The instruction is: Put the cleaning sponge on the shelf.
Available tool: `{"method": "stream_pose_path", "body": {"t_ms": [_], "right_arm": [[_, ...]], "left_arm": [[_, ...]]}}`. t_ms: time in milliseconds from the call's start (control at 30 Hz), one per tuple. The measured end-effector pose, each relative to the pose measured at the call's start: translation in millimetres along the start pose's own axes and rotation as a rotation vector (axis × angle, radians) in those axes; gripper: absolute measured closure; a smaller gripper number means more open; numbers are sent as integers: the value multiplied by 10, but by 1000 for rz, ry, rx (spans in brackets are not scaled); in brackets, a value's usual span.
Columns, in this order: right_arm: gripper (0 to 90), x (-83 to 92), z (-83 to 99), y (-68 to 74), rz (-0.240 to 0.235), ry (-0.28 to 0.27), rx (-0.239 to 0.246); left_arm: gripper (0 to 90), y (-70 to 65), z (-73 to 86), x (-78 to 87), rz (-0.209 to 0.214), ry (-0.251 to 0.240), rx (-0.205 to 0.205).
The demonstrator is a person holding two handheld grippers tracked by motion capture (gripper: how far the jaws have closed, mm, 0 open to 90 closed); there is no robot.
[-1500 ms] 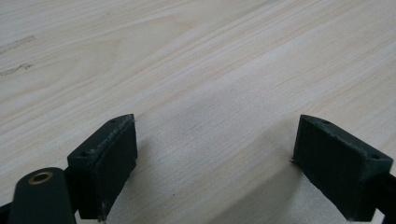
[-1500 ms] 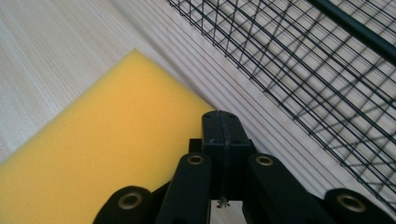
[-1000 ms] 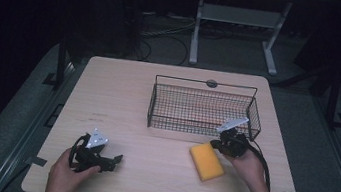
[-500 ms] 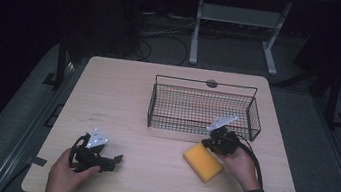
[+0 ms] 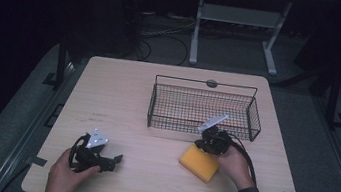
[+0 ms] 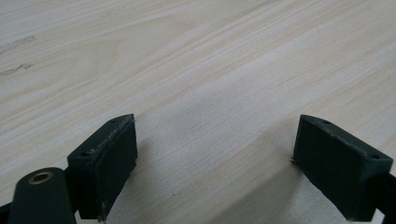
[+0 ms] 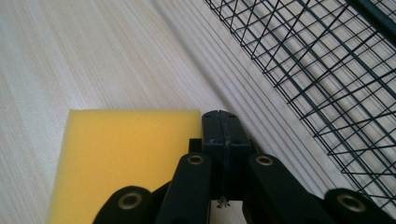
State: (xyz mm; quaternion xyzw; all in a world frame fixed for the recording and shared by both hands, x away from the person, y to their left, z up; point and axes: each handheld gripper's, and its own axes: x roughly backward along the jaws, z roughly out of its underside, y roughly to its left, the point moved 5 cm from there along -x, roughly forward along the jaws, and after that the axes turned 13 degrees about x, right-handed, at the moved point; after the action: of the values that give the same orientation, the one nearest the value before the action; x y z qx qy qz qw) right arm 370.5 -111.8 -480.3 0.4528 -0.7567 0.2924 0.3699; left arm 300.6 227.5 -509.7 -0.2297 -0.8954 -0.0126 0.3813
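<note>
A yellow sponge (image 5: 198, 163) lies flat on the wooden table, just in front of the black wire basket (image 5: 205, 83). My right gripper (image 5: 206, 142) sits at the sponge's far edge, between it and the basket. In the right gripper view the sponge (image 7: 126, 158) lies to the left of the jaws. My right gripper (image 7: 220, 126) is shut with nothing between its jaws, and the basket's mesh wall (image 7: 317, 60) runs along the right. My left gripper (image 5: 111, 161) rests low over the table at the front left. It is open (image 6: 215, 149) over bare wood.
The basket holds a pale flat item seen dimly through the mesh. A round dark grommet (image 5: 211, 83) sits at the table's far edge. A white stand (image 5: 235, 19) and cables are on the floor behind. The left half of the table (image 5: 108, 92) is bare wood.
My right gripper has moved left along the basket's front, and the sponge has edged slightly left with it. The left gripper has stayed put.
</note>
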Motion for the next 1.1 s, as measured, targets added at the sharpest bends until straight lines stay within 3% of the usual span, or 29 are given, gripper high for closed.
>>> {"method": "stream_pose_path", "body": {"t_ms": [367,467,767,967,1100], "right_arm": [[565,214,-9,-65,41,17,-56],[458,262,-15,-54,20,17,-80],[150,328,20,90,-39,74,-79],[26,344,55,208,-70,129,-78],[14,336,95,254,-67,156,-87]], "left_arm": [[127,0,0,0,0,0,0],[127,0,0,0,0,0,0],[127,0,0,0,0,0,0],[127,0,0,0,0,0,0],[127,0,0,0,0,0,0]]}}
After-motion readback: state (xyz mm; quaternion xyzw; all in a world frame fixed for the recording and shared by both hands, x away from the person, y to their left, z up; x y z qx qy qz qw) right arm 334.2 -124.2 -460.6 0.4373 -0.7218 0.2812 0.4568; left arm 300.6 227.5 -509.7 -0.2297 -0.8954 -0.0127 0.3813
